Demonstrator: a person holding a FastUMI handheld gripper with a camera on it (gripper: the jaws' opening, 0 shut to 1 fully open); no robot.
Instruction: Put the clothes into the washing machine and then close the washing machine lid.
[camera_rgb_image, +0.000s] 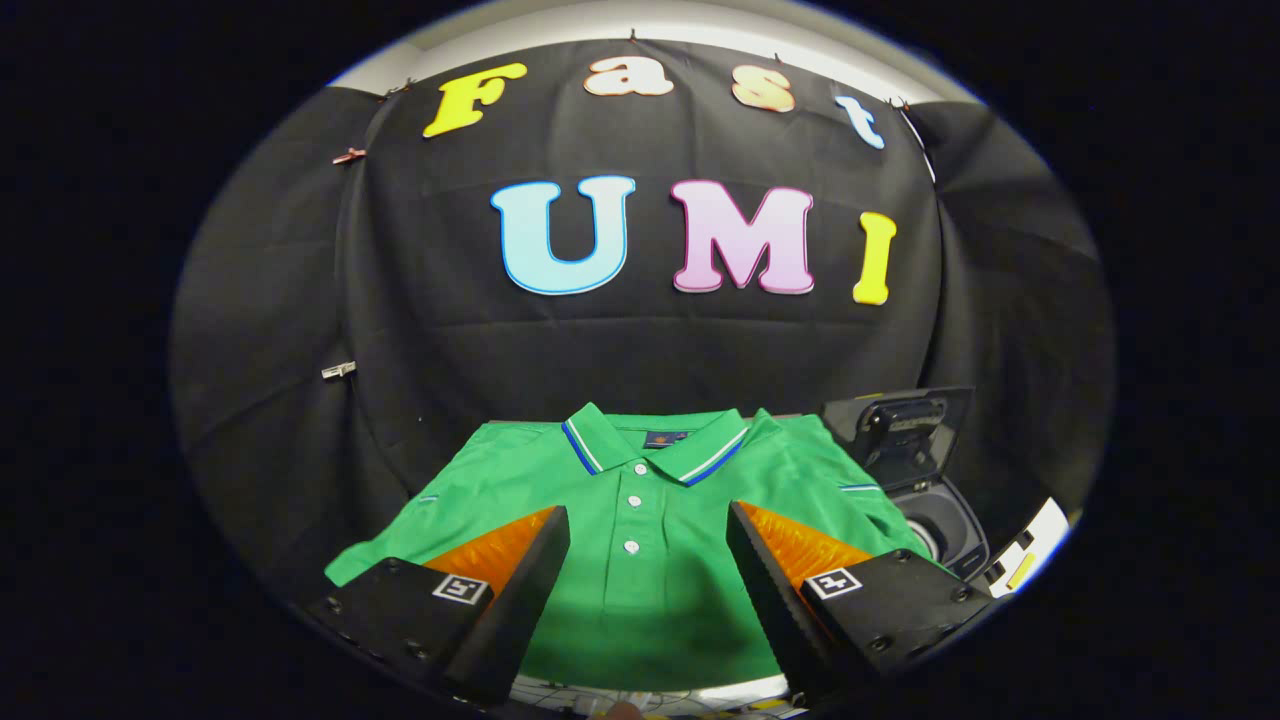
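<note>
A green polo shirt (640, 500) lies flat and spread out, its striped collar at the far end and its button placket running toward me between the fingers. My gripper (648, 530) hovers open above the shirt's lower half, with nothing between its fingers. To the right of the shirt stands the small washing machine (945, 535), its dark lid (905, 430) raised upright and the round drum opening showing below it.
Black cloth hangs as the booth's wall behind the shirt and the machine. A white panel with a yellow mark (1025, 560) sits at the machine's right side. A pale strip of surface (650, 690) shows under the shirt's near hem.
</note>
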